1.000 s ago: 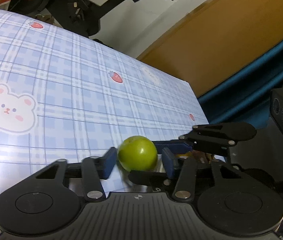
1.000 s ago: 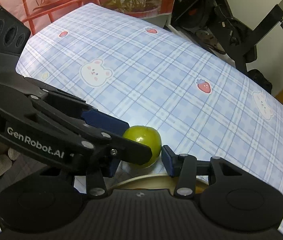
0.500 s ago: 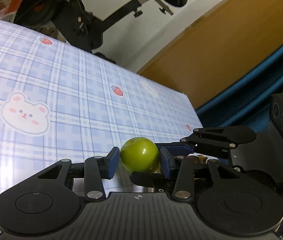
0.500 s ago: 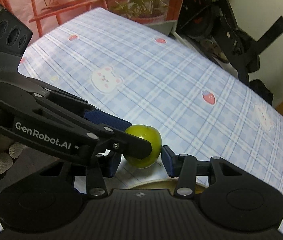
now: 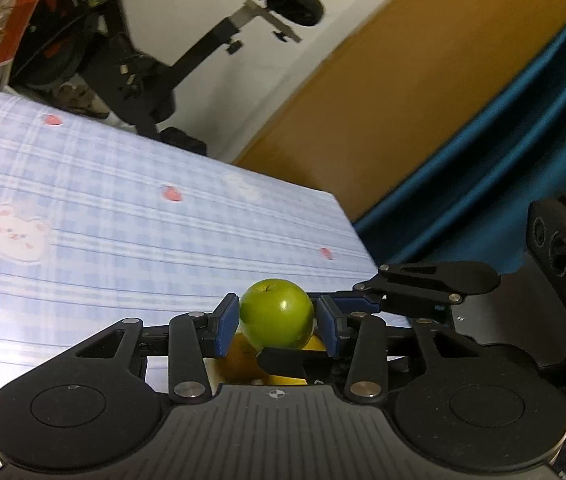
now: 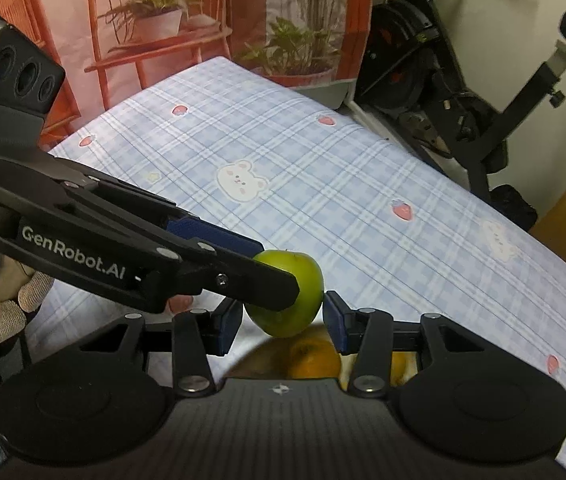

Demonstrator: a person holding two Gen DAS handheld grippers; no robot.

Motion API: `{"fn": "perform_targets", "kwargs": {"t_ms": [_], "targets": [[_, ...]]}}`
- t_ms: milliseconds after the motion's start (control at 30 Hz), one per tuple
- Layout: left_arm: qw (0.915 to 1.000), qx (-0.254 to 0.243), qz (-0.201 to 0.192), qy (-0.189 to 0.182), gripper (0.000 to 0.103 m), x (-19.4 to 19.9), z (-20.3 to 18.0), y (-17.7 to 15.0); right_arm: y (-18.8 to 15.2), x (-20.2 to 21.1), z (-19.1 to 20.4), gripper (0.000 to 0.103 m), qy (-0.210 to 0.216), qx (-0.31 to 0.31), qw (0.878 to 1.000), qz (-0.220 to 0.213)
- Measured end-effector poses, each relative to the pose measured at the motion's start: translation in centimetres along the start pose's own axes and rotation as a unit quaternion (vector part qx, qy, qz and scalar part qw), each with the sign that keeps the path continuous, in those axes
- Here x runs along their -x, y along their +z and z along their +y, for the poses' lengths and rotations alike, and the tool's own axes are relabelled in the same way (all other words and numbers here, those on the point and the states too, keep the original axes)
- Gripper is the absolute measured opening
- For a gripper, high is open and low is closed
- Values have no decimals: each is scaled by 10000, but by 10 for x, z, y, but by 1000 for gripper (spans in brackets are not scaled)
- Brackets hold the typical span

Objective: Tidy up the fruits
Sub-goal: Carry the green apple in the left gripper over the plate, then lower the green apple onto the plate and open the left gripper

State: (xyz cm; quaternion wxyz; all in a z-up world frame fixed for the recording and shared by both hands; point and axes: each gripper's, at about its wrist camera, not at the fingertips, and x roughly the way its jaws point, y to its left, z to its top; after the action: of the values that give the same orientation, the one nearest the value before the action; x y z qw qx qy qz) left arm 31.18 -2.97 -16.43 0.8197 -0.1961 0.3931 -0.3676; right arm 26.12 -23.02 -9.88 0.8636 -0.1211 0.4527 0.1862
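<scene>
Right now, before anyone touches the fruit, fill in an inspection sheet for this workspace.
Surface: table under a blue plaid cloth printed with bears and strawberries.
Job's things: green apple held above the cloth; orange fruit and yellow fruit below it, mostly hidden.
Clutter: nothing seen.
Grippers: left tool has both pads against the apple's sides; right tool brackets the same apple, contact unclear because the left tool crosses in front; gloved hand behind the left tool.
Cables: nothing seen.
Surroundings: exercise bike, plant backdrop, blue curtain, wooden panel.
</scene>
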Motion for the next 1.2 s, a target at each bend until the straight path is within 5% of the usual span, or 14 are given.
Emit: {"fn": "perform_targets", "kwargs": {"t_ms": [633, 1200], "targets": [[9969, -555, 551, 72, 44, -60, -82, -22, -67, 56, -53, 47, -145, -806, 9961, -334], [9930, -769, 880, 140, 44, -90, -86, -30, -97, 54, -82, 48, 133, -1571, 9871, -279]]}}
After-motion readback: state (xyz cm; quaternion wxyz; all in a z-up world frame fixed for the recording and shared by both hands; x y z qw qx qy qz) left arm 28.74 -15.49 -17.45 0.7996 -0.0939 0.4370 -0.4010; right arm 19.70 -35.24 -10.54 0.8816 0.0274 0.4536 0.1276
